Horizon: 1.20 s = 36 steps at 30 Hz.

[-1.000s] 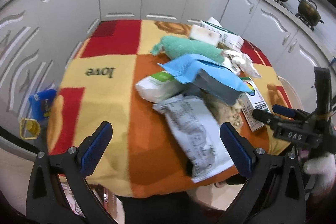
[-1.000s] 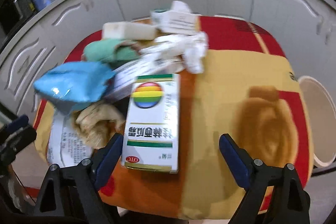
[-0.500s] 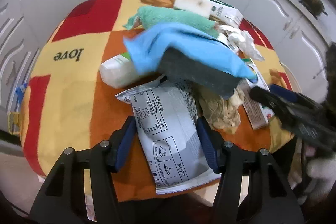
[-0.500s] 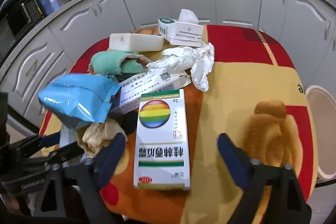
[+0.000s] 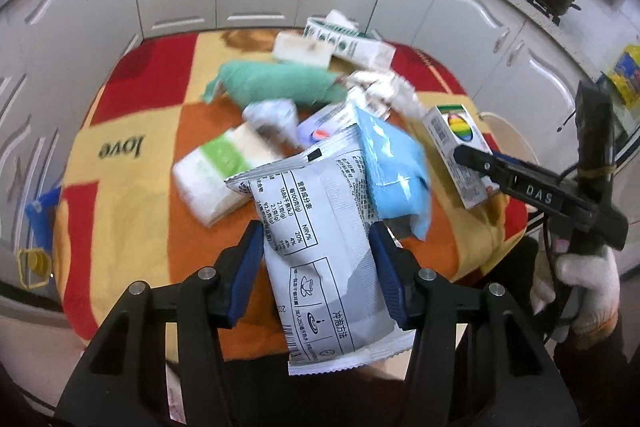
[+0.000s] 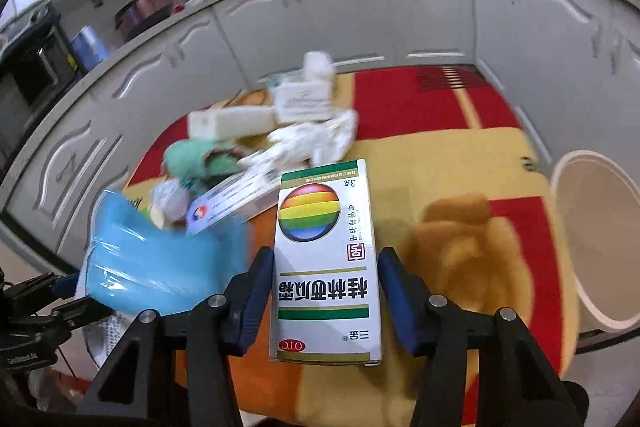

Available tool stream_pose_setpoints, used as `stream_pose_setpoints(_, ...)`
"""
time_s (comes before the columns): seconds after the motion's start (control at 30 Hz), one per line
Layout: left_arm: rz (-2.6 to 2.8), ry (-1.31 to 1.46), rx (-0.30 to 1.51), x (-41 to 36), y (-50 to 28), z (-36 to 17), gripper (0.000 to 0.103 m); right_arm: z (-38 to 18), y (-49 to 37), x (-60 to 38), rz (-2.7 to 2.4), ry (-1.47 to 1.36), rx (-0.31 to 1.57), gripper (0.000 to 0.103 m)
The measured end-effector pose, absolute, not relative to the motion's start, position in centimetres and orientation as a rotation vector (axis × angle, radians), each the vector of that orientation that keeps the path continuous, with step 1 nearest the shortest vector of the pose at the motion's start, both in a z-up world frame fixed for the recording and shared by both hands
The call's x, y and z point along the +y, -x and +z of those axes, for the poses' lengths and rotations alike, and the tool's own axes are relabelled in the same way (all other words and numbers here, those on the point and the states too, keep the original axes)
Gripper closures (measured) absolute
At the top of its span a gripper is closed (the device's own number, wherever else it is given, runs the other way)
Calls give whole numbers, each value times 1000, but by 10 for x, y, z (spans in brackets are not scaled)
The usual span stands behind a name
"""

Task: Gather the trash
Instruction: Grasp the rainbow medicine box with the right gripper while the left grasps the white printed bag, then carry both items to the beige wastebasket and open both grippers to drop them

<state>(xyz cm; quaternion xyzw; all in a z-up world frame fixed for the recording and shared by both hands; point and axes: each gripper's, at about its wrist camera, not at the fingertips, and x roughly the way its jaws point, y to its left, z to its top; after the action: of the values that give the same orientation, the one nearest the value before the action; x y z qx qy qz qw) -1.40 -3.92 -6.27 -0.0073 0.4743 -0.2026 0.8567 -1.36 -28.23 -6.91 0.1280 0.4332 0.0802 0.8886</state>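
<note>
Left claw (image 5: 316, 275) clamps a grey packet (image 5: 320, 247); right claw (image 6: 326, 297) grips a medicine box (image 6: 326, 259). Pile at 12 o'clock blurred; blue wrapper (image 6: 160, 267) smeared.

My left claw (image 5: 316, 267) has bare worktop (image 5: 132, 195) on its left, while the tissue pack (image 5: 218, 179) and green cloth (image 5: 280, 87) crowd the far side. Right of my right claw (image 6: 326, 291), bare worktop runs to the white bin (image 6: 600, 247).
</note>
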Motion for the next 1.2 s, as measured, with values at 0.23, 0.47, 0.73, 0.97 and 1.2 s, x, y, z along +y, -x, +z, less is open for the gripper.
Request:
stream_pose_setpoints(0.23, -419, 50, 952, -69, -14, -51, 51, -62, 17, -306, 120, -314, 872, 51)
stream_pose_setpoints(0.47, -349, 64, 886, -74, -44, -30, 51, -60, 22, -323, 98, -344, 853, 51)
stream_pose_setpoints(0.73, -265, 69, 798, -56, -64, 5, 51, -63, 20, -315, 143, -354, 850, 52)
stream_pose_setpoints(0.97, -303, 58, 770, -62, -59, 23, 51, -64, 19, -324, 130, -375, 843, 52)
stream_pose_setpoints(1.2, -461, -11, 842, -136, -48, 4, 51, -61, 25, -357, 54, -391, 819, 52)
